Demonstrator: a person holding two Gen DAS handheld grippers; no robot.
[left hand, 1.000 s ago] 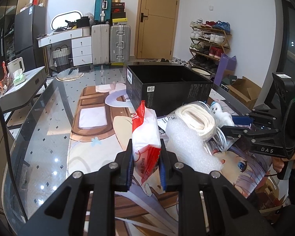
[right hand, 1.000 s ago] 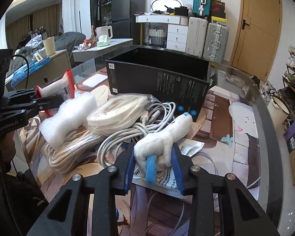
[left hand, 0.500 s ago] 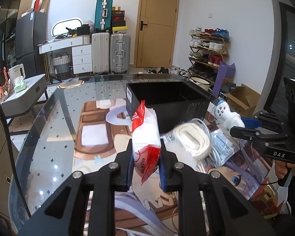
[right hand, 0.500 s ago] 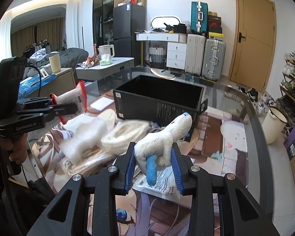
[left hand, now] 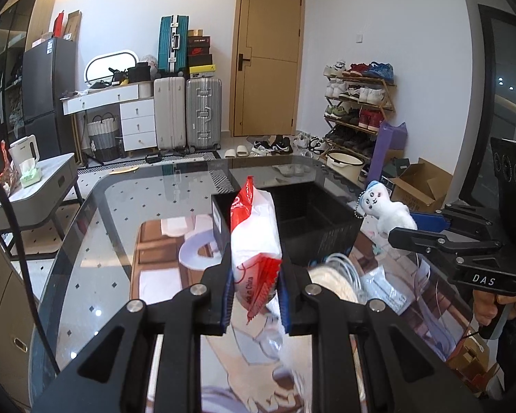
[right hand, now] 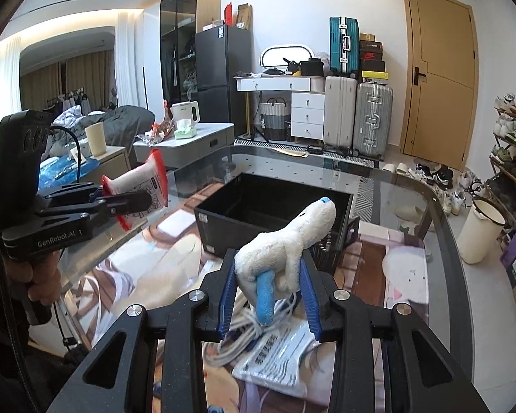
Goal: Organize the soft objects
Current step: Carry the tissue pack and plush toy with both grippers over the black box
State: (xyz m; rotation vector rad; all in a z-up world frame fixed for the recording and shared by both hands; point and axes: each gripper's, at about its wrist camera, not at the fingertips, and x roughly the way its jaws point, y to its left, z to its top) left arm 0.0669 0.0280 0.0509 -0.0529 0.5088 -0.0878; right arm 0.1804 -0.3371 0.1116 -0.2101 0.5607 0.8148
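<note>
Tissue pack (left hand: 254, 237) clamped in left gripper (left hand: 255, 290), held above the glass table (left hand: 120, 213) near black box (left hand: 313, 220). Plush toy (right hand: 285, 244) clamped in right gripper (right hand: 270, 296), above white cables (right hand: 244, 334).

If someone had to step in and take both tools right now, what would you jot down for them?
Left tool: shut on the tissue pack, lifted off the table.
Right tool: shut on the plush toy, also lifted.
Black box: open, looks empty from here, just ahead of both tools.
Done: both items picked up.
Left: probably drop both in the box, then sort the cable coil and plastic packet lying on the table.
</note>
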